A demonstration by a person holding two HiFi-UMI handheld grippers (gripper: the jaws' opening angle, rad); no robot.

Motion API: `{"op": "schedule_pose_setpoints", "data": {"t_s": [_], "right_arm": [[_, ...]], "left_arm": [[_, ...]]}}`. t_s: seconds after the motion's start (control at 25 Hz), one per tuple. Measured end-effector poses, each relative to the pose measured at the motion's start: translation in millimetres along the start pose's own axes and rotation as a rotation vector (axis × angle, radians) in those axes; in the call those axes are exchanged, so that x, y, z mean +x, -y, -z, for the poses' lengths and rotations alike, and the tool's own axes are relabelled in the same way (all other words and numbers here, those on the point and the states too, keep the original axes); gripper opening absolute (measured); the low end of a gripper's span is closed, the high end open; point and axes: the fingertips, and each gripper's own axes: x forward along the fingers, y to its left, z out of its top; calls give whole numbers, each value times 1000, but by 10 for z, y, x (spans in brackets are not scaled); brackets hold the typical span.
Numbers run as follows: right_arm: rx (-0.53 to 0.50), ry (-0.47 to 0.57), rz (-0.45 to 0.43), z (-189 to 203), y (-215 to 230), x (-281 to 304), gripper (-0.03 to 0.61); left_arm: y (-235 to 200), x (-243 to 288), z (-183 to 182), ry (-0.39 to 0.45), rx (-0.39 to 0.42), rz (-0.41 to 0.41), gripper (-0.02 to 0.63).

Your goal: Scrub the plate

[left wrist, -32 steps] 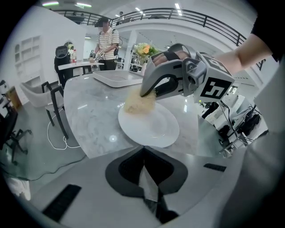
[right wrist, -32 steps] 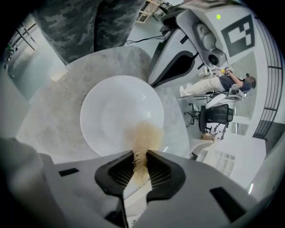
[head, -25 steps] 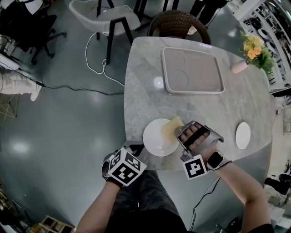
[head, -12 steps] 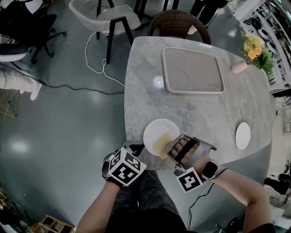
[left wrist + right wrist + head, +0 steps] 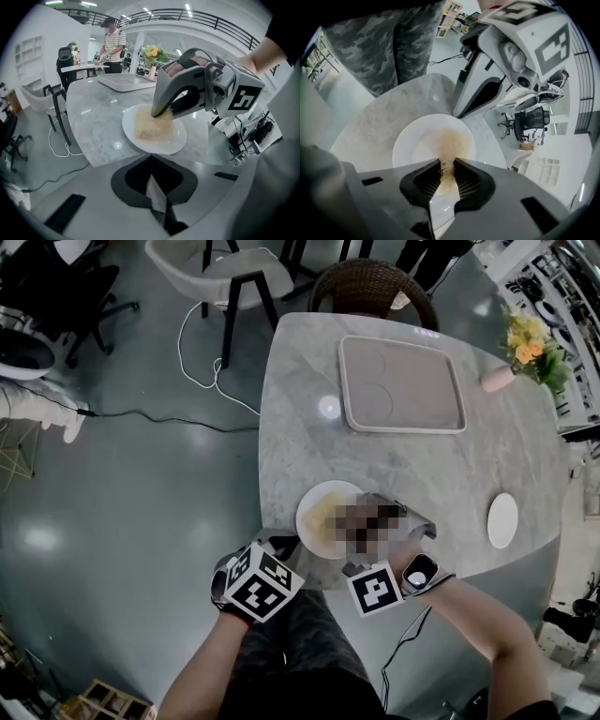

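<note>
Yellow sponge [image 5: 151, 127] flat on the white plate [image 5: 180, 139]

Glossy plate [image 5: 315, 517], polished marble tbl [image 5: 300, 418]

The left gripper [image 5: 151, 159] sits at 7 o'clock in the head view, jaws closed together, aimed toward 1. The right gripper [image 5: 447, 165], at 5 o'clock, clamps a sponge [image 5: 449, 151], aimed toward 10.

Head view: is looking steeply down from high above the table [image 5: 300, 446].
Left gripper view: is looking low from 7 o'clock toward 1 o'clock, near the plate [image 5: 178, 139].
Right gripper view: is facing roughly 8 o'clock, very close over the plate [image 5: 412, 145].
Shared: all three are showing the plate [image 5: 309, 521].
</note>
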Motion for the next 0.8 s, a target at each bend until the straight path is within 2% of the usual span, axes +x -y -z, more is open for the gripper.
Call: {"op": "schedule_pose_setpoints", "data": {"t_s": [0.36,0.52,0.8], "right_arm": [[123,-77,30,178,71,31,72],[272,-34,-60,131,-126,16,72],[279,-13,-121,32,-310,-146,72]], "left_arm": [[3,8,0,4,0,1,12],[7,3,3,5,2,3,12],[-62,-32,-29,6,23,-44,12]]}}
